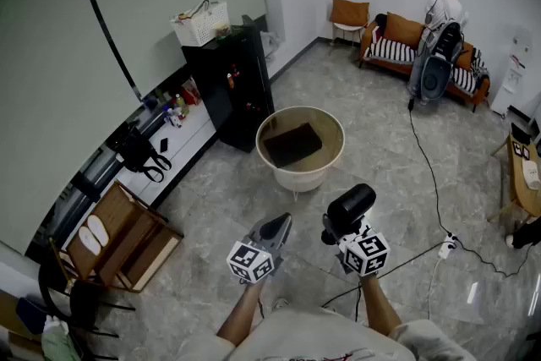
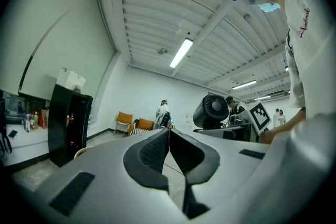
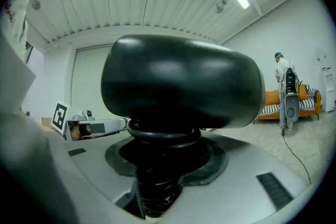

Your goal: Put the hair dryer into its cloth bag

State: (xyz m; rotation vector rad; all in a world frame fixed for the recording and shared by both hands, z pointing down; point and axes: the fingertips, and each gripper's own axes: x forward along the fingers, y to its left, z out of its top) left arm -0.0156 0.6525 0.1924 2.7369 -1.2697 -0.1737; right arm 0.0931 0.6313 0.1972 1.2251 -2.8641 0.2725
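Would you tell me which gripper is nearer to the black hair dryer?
Right. The right gripper is clamped on the hair dryer, just below its body. The left gripper is shut and empty, off to the dryer's left and not touching it.

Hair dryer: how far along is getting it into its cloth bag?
Done: the hair dryer is picked up, with the right gripper jaws clamped on its cord-wrapped handle. In hand: it is carried level, and the left gripper is shut and empty. Left: everything with the bag. Nothing holds one; a dark flat item in the round tub may be it.
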